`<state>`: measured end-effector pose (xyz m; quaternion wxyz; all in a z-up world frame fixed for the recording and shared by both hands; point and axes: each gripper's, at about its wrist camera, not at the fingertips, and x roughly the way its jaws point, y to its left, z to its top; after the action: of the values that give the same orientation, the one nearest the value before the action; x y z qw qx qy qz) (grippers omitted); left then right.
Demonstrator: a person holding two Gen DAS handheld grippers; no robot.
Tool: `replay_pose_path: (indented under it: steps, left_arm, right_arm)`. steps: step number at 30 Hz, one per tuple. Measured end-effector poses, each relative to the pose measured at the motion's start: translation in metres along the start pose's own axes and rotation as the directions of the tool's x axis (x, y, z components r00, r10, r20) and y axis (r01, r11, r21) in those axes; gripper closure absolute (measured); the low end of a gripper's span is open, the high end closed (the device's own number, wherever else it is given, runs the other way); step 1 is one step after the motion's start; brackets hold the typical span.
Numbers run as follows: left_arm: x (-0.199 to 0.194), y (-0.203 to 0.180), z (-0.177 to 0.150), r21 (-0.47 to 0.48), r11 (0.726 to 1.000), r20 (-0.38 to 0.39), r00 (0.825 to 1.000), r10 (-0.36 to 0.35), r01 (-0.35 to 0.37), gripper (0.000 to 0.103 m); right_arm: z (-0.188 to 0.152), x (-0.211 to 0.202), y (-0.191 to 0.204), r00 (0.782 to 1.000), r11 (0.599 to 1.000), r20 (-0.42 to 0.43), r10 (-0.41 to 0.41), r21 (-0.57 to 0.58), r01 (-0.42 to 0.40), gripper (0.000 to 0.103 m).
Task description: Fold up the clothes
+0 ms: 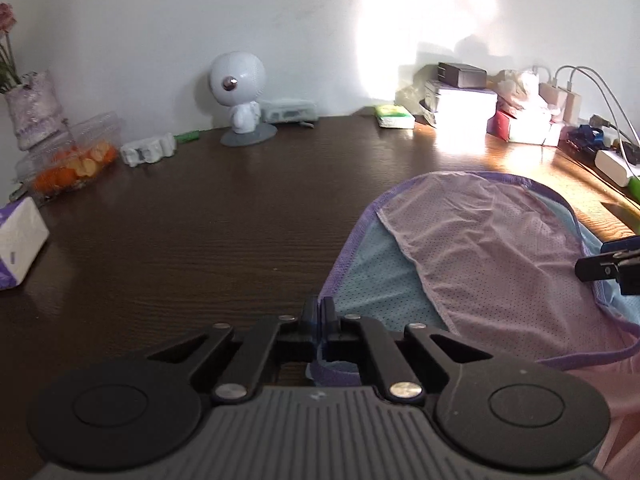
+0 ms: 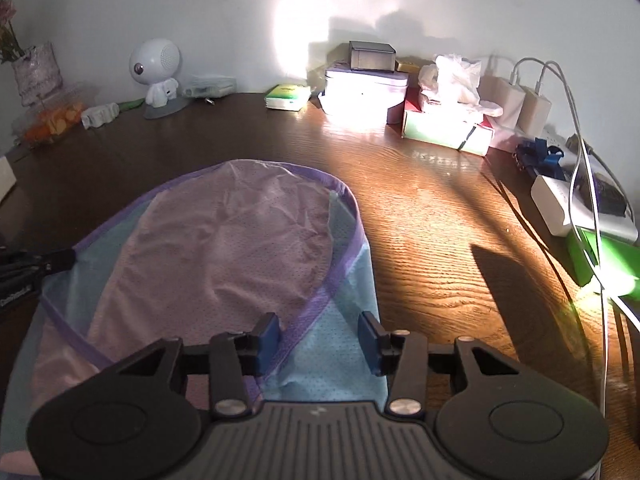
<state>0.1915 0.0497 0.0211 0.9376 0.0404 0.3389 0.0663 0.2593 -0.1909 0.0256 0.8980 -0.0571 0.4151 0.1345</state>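
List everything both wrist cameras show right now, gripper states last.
Mesh garment: one, pink and light blue with purple trim, spread on the table's near side.
Wooden table: one, dark brown.
Round-headed robot figurine: one, white, back by the wall.
Tissue box: one, red and white, back right.
Clear fruit container: one, orange contents, back left.
Left gripper: black, shut on the garment's purple edge.
Right gripper: black, open over the garment's blue part.

Sunlight is glancing off the grained, slightly glossy wood table (image 2: 432,240), beside the perforated mesh cloth garment (image 2: 224,248) with woven purple edging.
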Motion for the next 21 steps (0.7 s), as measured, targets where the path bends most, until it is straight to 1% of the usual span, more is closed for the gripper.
replay_pose_path:
  steps: [1,2,4,5,6,8,10,12,14,16,17,18,20,21]
  left_arm:
    - [-0.012,0.003,-0.007,-0.013,1.000,0.017,1.000,0.009,-0.009,0.102]
    - [-0.024,0.007,-0.014,-0.027,0.999,0.032,0.999,0.017,-0.016,0.102]
    - [-0.053,0.012,-0.033,-0.050,0.999,0.057,0.998,0.013,-0.010,0.102]
    - [-0.070,0.014,-0.044,-0.052,0.999,0.070,0.997,0.010,-0.007,0.102]
    - [-0.085,0.013,-0.058,-0.034,0.999,0.078,0.997,0.022,-0.019,0.102]
    - [-0.111,0.007,-0.083,0.007,0.999,0.088,0.995,0.051,-0.052,0.102]
    - [-0.139,0.000,-0.107,0.048,0.997,0.091,0.994,0.059,-0.064,0.102]
    - [-0.164,-0.011,-0.126,0.088,0.994,0.090,0.994,0.058,-0.066,0.102]
    - [-0.190,-0.008,-0.149,0.078,0.995,0.079,0.995,0.059,-0.065,0.102]
    - [-0.205,0.008,-0.162,0.027,0.997,0.057,0.995,0.076,-0.078,0.102]
    - [-0.212,0.017,-0.168,0.005,0.996,0.045,0.995,0.085,-0.085,0.102]
    - [-0.214,0.025,-0.171,0.003,0.995,0.026,0.995,0.098,-0.098,0.102]
    - [-0.217,0.042,-0.174,-0.019,0.991,0.017,0.991,0.134,-0.134,0.101]
    - [-0.217,0.049,-0.172,-0.054,0.993,0.002,0.994,0.109,-0.109,0.101]
  right_arm:
    - [0.001,0.001,0.000,1.000,1.000,0.007,0.003,-0.005,-0.003,0.078]
    - [0.005,0.003,0.000,1.000,1.000,0.007,0.017,-0.018,-0.017,0.100]
    - [0.014,0.008,0.006,0.999,0.997,0.005,0.047,-0.065,-0.046,0.099]
    - [0.018,0.011,0.011,0.998,0.993,0.003,0.061,-0.100,-0.061,0.100]
    - [0.023,0.014,0.017,0.997,0.988,0.001,0.076,-0.136,-0.075,0.100]
    - [0.032,0.021,0.042,0.986,0.957,-0.004,0.168,-0.241,-0.164,0.100]
    - [0.037,0.029,0.080,0.957,0.893,-0.040,0.286,-0.351,-0.281,0.100]
    - [0.036,0.032,0.116,0.922,0.811,-0.090,0.377,-0.448,-0.375,0.100]
    - [0.032,0.029,0.148,0.886,0.734,-0.137,0.443,-0.512,-0.447,0.100]
    - [0.027,0.023,0.176,0.839,0.649,-0.190,0.510,-0.556,-0.520,0.100]
    - [0.026,0.020,0.187,0.822,0.617,-0.211,0.529,-0.570,-0.543,0.100]
    - [0.026,0.017,0.196,0.816,0.598,-0.216,0.536,-0.584,-0.548,0.100]
    - [0.027,0.011,0.215,0.807,0.565,-0.221,0.548,-0.614,-0.552,0.100]
    - [0.029,0.012,0.221,0.837,0.596,-0.182,0.517,-0.625,-0.504,0.100]
